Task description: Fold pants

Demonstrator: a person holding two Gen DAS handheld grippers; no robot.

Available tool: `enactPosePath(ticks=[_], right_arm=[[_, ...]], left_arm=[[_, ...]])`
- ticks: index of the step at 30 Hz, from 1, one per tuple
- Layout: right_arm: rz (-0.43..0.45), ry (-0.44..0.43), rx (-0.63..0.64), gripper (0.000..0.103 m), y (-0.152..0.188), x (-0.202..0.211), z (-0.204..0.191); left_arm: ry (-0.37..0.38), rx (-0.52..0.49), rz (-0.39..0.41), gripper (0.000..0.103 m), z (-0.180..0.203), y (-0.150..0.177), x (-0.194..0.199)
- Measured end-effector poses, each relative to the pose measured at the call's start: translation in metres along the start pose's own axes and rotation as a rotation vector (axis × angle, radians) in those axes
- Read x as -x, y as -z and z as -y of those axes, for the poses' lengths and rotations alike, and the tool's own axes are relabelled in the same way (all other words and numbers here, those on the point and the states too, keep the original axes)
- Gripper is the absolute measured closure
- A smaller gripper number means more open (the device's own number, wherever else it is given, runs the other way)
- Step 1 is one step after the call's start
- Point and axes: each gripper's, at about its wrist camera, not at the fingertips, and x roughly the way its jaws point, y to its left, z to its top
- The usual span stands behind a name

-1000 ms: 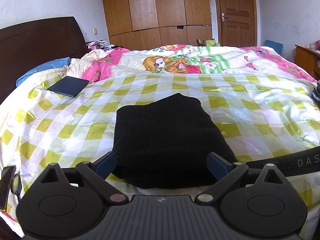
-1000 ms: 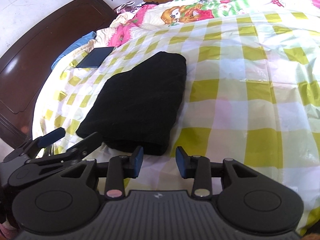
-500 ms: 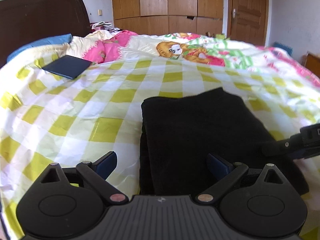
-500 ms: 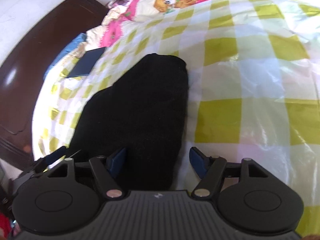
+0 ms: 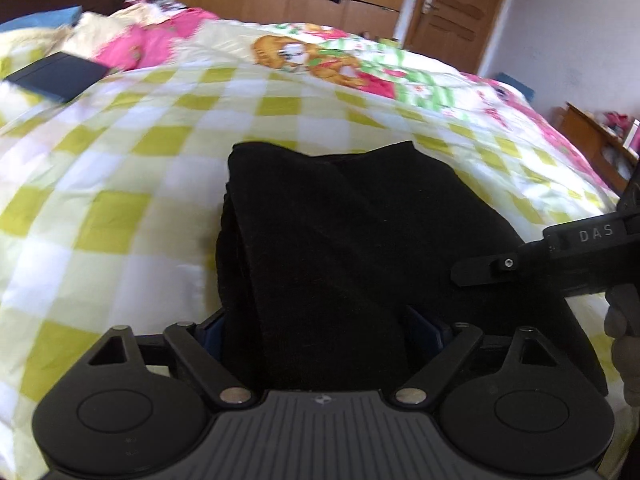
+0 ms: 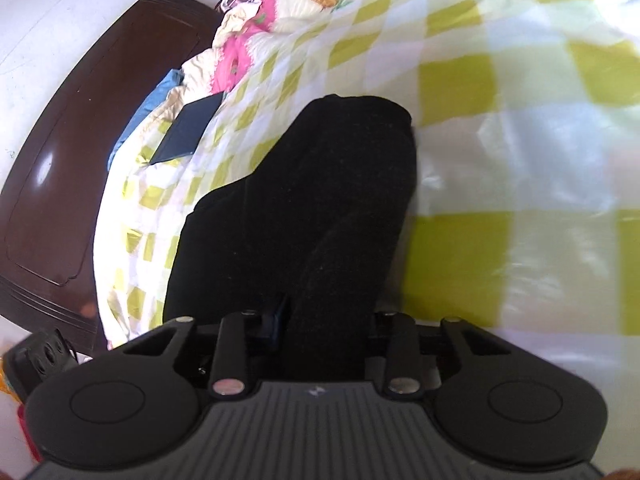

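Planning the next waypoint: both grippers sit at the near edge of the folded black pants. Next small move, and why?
Probably close the left gripper: its jaws straddle the folded black pants without pinching, while the right gripper, jaws just closing, already pinches its corner. Then both can lift.

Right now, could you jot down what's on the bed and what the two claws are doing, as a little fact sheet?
garment: folded black pants on the checked bedspread
left claw: wide, straddling the near edge, just narrowed slightly
right claw: just been closing, pants fabric between its fingers
also on bed: dark flat book-like item
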Motion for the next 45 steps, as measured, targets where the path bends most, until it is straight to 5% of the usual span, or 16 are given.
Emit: enactPosePath(ticks=[10, 16, 22, 25, 45], right_arm=[[0.103, 0.185, -0.042, 0.062, -0.03, 0.054, 0.052], [0.254, 0.364, 0.048, 0.06, 0.009, 0.101, 0.023], [0.259, 0.299, 0.139, 0.06, 0.072, 0.121, -0.015], [0.234, 0.336, 0.14, 0.06, 0.088, 0.118, -0.019], [0.224, 0.353, 0.153, 0.06, 0.138, 0.119, -0.039]], left_arm=[[0.057, -0.144, -0.005, 0.006, 0.095, -0.042, -0.062], [-0.027, -0.169, -0.005, 0.006, 0.109, -0.039, -0.049], [-0.097, -0.19, 0.012, 0.007, 0.116, -0.026, -0.025], [-0.119, -0.204, 0.024, 0.007, 0.12, -0.016, -0.01], [-0.213, -0.156, 0.075, 0.004, 0.136, 0.038, 0.047]])
